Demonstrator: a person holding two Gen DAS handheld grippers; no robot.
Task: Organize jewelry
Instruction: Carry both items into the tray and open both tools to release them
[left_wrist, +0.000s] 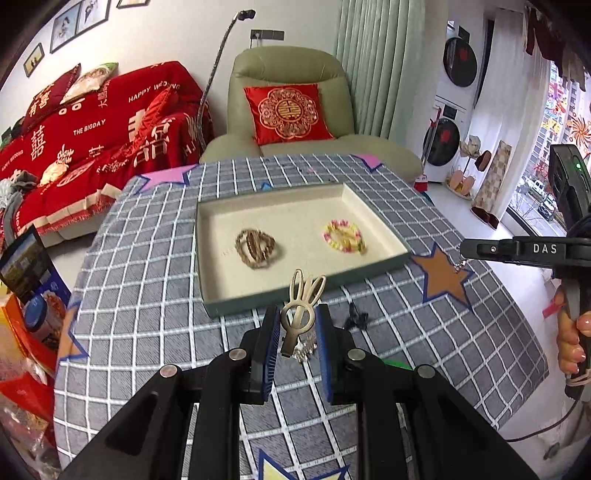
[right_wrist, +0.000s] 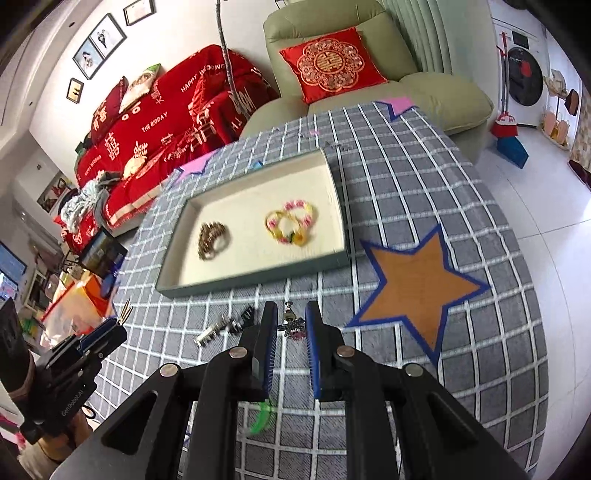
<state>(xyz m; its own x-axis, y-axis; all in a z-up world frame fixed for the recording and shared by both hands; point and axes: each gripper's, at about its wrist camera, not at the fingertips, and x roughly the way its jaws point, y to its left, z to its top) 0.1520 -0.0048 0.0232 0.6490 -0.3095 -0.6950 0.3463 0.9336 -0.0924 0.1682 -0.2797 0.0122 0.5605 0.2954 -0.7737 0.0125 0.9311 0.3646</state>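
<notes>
A shallow cream-lined tray (left_wrist: 221, 306) (right_wrist: 332, 173) lies on the checked tablecloth. In it lie a brown bead bracelet (left_wrist: 255, 248) (right_wrist: 212, 239) and a pink-and-yellow bead bracelet (left_wrist: 344, 235) (right_wrist: 291, 225). My left gripper (left_wrist: 295, 328) is shut on a beige rabbit-ear hair clip (left_wrist: 301, 299) and holds it above the cloth just before the tray's near wall. My right gripper (right_wrist: 291, 325) is shut on a small silver earring with pink stones (right_wrist: 291, 326), held above the cloth near the tray's right front corner; it also shows in the left wrist view (left_wrist: 461, 254).
A silver clip (right_wrist: 212, 332) and a small black clip (right_wrist: 246, 314) (left_wrist: 356, 319) lie on the cloth before the tray. A green piece (right_wrist: 262, 417) lies nearer. Orange star (right_wrist: 417, 288) to the right. Green armchair (left_wrist: 291, 122) and red sofa (left_wrist: 92, 147) behind.
</notes>
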